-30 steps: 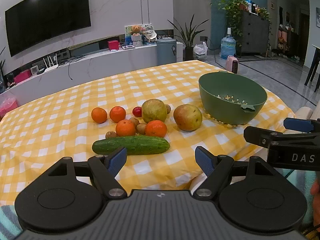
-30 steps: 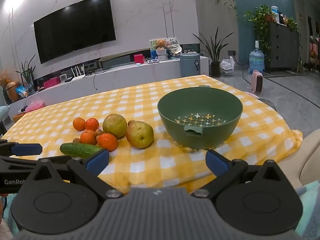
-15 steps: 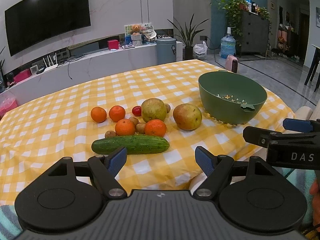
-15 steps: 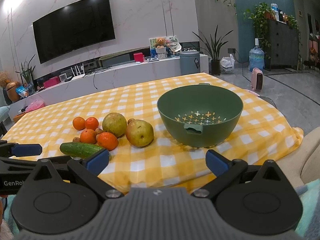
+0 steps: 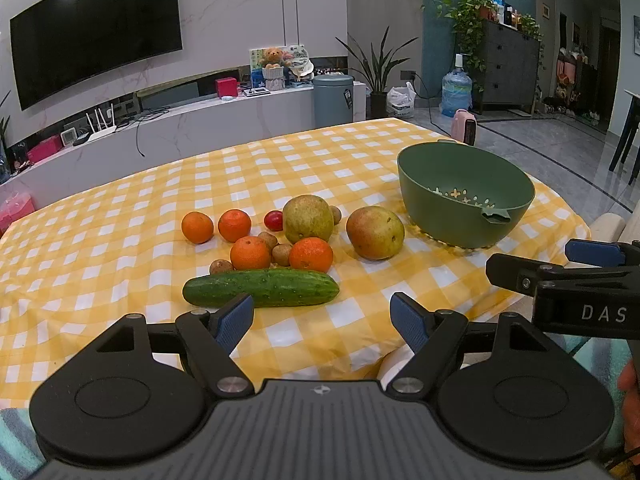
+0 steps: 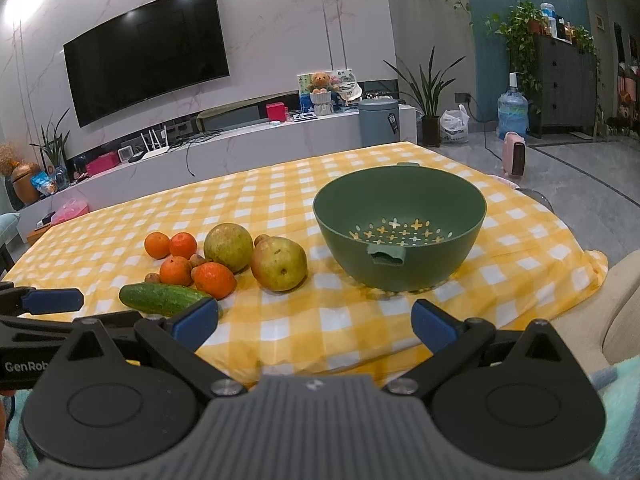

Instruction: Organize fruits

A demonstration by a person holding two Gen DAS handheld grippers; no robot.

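On the yellow checked tablecloth (image 5: 120, 240) lies a group of fruit: a cucumber (image 5: 261, 288), several oranges (image 5: 311, 255), two pears (image 5: 375, 232) (image 5: 308, 218), a small red tomato (image 5: 273, 220) and small brown fruits (image 5: 282, 254). An empty green colander bowl (image 5: 466, 196) stands to their right; it also shows in the right wrist view (image 6: 400, 228). My left gripper (image 5: 322, 322) is open and empty, just short of the cucumber. My right gripper (image 6: 314, 326) is open and empty, at the table's near edge before the bowl and the pear (image 6: 279, 264).
The right gripper's body (image 5: 560, 292) shows at the right of the left wrist view; the left one (image 6: 40, 320) shows at the left of the right wrist view. Beyond the table are a TV console (image 5: 200, 128), a bin (image 5: 333, 100) and a pale chair edge (image 6: 624, 308).
Both grippers have drifted slightly; the views shift only a little. Nothing on the table has moved and both grippers stay open.
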